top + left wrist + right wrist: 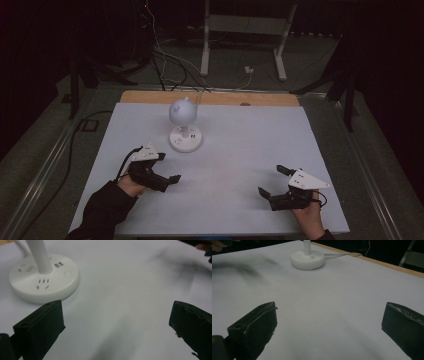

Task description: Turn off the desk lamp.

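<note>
Darkness fills the room beyond the table [300, 165], with a pale metal stand [245, 30] and loose wires on the floor behind it. White sheeting covers the tabletop, a strip of bare wood showing past the lamp [185, 131]. That small white lamp, round base with sockets, stands toward the far edge, its cord trailing back. Just before it rests the left gripper [167, 181], jaws wide apart, empty, probably poised to reach it. The right gripper [270, 182] lies well off, jaws likewise spread.

White table cover [240, 150] over wooden tabletop [150, 97] (metal stand [245, 30] behind)
</note>
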A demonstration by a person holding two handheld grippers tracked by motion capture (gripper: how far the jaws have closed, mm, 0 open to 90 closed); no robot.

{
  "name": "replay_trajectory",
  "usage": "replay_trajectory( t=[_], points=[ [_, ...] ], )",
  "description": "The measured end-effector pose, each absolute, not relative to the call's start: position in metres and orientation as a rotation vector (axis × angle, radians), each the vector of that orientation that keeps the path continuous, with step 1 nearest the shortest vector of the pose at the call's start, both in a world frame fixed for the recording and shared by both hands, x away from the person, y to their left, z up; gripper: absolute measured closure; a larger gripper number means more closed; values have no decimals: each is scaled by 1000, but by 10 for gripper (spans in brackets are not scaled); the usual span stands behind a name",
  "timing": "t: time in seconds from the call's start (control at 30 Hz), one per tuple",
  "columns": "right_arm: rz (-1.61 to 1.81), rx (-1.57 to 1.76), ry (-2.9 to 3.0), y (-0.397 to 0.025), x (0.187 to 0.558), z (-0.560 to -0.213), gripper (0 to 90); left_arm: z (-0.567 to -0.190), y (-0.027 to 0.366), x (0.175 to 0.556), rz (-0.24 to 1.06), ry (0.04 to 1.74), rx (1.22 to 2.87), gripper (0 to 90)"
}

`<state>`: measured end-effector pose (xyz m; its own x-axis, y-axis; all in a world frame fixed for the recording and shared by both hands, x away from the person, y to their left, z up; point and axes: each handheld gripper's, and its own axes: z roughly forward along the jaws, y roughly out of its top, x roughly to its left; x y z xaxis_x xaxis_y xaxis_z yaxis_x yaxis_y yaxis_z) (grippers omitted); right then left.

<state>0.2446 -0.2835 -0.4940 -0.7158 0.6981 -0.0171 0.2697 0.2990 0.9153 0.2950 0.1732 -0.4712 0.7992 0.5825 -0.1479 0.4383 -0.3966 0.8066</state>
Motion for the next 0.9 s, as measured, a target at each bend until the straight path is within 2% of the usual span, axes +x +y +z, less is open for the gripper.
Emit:
replay_trajectory(
  t=[0.9],
  points=[
    [1387, 861, 2176, -282, 245, -495, 0, -504, 228, 246, 251, 862, 2077, 4]
  ],
)
